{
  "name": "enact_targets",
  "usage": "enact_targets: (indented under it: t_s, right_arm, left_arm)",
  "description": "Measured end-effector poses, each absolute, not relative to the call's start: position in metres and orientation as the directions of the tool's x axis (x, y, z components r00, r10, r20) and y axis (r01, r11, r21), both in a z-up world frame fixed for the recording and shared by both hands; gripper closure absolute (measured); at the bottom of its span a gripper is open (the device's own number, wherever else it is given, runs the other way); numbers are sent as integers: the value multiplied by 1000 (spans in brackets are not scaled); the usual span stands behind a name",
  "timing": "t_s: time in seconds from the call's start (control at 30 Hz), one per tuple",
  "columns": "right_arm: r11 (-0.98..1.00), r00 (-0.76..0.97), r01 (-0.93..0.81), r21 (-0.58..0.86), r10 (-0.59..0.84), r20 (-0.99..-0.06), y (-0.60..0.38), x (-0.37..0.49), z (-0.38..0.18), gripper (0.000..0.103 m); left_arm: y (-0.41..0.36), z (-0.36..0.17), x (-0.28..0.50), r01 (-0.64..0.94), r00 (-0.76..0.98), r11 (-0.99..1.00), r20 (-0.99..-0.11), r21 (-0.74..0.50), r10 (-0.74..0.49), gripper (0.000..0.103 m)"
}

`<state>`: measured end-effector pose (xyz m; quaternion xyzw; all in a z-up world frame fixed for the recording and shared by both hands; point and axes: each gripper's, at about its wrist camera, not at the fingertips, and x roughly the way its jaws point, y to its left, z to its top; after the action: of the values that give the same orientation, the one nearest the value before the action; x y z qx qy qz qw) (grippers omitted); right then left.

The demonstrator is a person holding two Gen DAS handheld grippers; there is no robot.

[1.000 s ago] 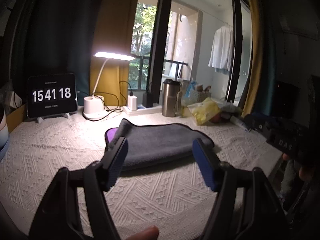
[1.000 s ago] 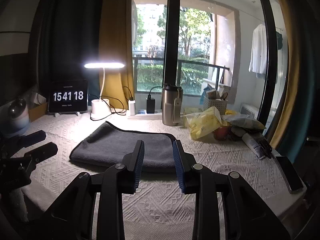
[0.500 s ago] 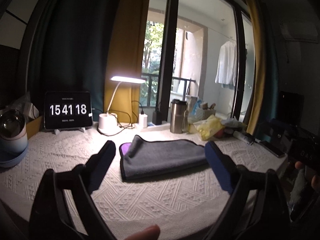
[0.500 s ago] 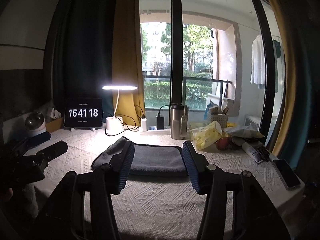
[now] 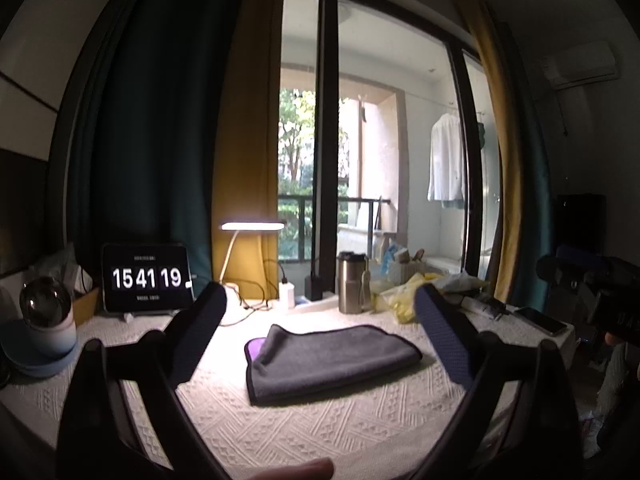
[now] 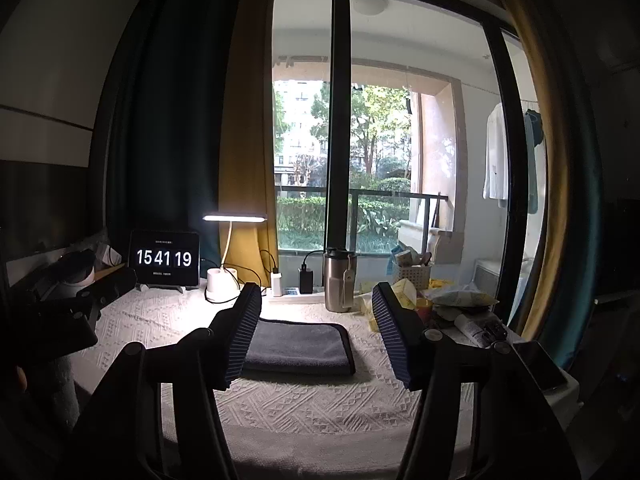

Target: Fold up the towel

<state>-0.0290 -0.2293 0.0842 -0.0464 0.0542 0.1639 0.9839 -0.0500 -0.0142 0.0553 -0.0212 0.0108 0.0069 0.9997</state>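
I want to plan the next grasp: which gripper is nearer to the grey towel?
Hard to call; perhaps the right. The right gripper is open, pulled back, facing the grey towel squarely. The left gripper is open too, back toward the towel's left.

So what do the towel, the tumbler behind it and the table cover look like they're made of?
The towel looks like soft grey microfibre, matte and plush, with a dark stitched edge and a purple underside showing at one corner. The tumbler looks like brushed stainless steel with a dull sheen and a dark lid. The table cover seems to be white woven cotton with a raised geometric pattern.
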Motion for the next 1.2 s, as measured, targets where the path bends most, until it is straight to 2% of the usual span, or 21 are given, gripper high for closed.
enact_targets:
  t_s: [1.2]
  right_arm:
    - [928,922,-367,-65,354,-160,-228,-30,80,42]
  left_arm:
    - [-26,59,-51,15,1000,1000,-21,-11,-15,6]
